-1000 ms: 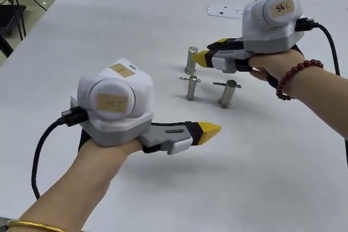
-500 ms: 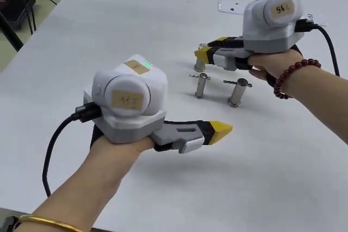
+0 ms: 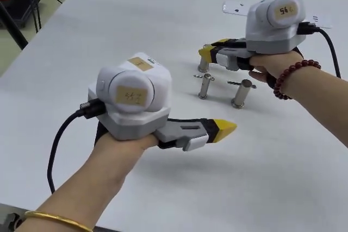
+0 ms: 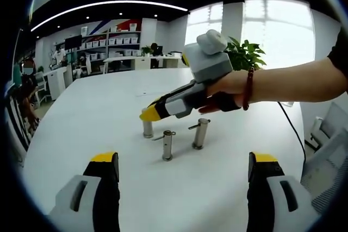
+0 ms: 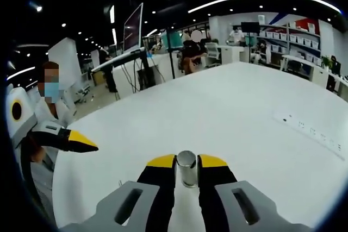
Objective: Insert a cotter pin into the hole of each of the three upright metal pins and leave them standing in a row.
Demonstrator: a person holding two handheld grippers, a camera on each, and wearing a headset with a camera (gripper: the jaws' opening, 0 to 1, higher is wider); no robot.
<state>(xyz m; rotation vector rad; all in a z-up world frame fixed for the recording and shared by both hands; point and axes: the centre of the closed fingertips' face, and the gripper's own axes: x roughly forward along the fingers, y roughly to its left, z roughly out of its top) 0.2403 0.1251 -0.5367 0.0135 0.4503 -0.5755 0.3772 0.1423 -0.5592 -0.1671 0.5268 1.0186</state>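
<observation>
Three metal pins (image 3: 241, 94) stand in a row at the upper right of the head view. My right gripper (image 3: 206, 54) is clamped on the far pin (image 5: 186, 169). My left gripper (image 3: 224, 127) is wide apart, low in the frame, and holds nothing. If I pull sideways, the far pin could tip and knock over the middle pin (image 3: 204, 87) just beside it, shaking its cotter pin (image 3: 199, 76) loose.

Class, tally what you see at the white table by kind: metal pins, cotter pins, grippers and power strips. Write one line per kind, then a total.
Metal pins: 3
Cotter pins: 2, each through a pin
Grippers: 2, the left gripper and the right gripper
Power strip: 1
Total: 8
</observation>
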